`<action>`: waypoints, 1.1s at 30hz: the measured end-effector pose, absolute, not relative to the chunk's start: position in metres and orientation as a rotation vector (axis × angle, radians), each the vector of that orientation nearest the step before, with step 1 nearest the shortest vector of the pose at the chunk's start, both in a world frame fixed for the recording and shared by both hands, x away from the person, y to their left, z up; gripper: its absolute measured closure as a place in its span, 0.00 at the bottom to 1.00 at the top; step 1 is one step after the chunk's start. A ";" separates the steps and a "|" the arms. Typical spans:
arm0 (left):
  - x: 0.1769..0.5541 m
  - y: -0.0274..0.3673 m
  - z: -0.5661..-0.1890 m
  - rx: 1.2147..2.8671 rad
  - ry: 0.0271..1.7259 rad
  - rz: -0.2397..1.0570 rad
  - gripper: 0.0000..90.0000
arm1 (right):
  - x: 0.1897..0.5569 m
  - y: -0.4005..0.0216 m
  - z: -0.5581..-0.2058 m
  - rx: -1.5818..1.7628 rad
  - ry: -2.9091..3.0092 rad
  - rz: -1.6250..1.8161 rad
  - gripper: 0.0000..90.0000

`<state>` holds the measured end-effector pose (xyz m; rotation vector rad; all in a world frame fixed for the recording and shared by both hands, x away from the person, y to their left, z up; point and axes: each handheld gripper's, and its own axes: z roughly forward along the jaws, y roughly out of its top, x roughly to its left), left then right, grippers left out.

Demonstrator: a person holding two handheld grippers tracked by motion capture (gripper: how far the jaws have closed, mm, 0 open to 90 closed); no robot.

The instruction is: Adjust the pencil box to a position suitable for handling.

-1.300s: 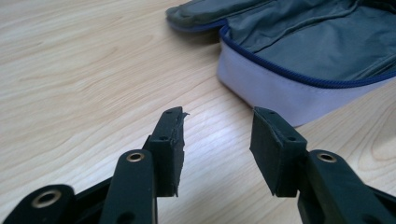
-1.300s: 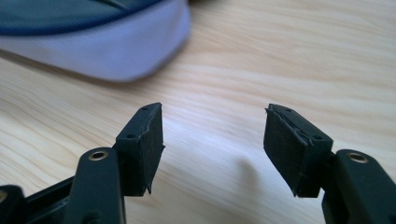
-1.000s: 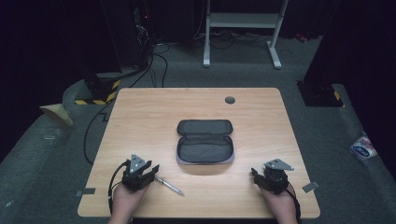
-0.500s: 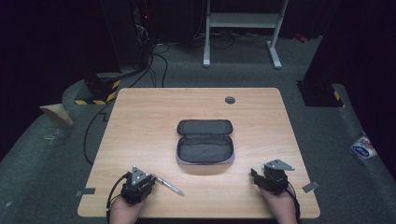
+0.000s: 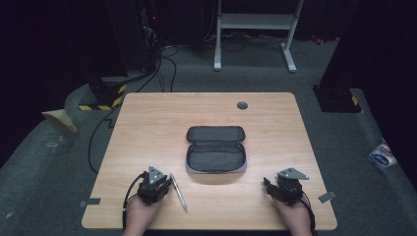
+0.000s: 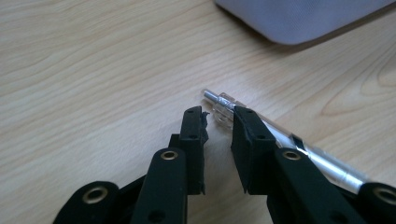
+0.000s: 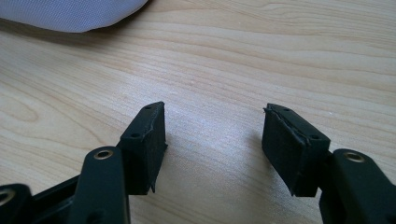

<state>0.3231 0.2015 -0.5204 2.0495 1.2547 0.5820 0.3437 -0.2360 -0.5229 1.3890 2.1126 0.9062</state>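
Note:
A dark pencil case lies unzipped and spread flat in the middle of the wooden table. A silver pen lies on the table just right of my left gripper, pointing away from me. In the left gripper view the pen runs under the right jaw, its clear end showing past the tips. My left gripper is open by a narrow gap, with nothing clamped. Near the front right edge, my right gripper rests low over bare wood, open wide and holding nothing.
A round grommet hole sits near the table's far edge. A corner of the pencil case lies ahead of the right gripper. On the floor are cables, a white stand and a blue-and-white packet.
My left gripper dipped toward the front edge, then came forward and right up against the pen. The pen has turned to point more straight away. The right gripper has hardly moved.

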 end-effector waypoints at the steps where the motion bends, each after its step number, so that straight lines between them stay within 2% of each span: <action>1: 0.326 0.199 -0.521 2.050 1.245 0.580 0.82 | 0.344 -0.236 -0.523 1.389 2.112 0.906 0.44; 6: 0.334 0.184 -0.522 2.049 1.221 0.577 0.81 | 0.344 -0.236 -0.523 1.394 2.111 0.906 0.44; 12: 0.319 0.191 -0.514 2.013 1.217 0.565 0.77 | 0.344 -0.236 -0.523 1.390 2.112 0.904 0.44; 20: 0.298 0.174 -0.511 2.041 1.195 0.563 0.65 | 0.344 -0.235 -0.523 1.388 2.115 0.908 0.43; 24: 0.298 0.166 -0.516 2.077 1.206 0.506 0.61 | 0.344 -0.235 -0.523 1.387 2.116 0.909 0.43; 27: 0.298 0.166 -0.518 2.094 1.218 0.525 0.63 | 0.344 -0.235 -0.523 1.384 2.119 0.909 0.43; 33: 0.300 0.176 -0.517 2.085 1.238 0.509 0.72 | 0.344 -0.235 -0.523 1.389 2.119 0.909 0.43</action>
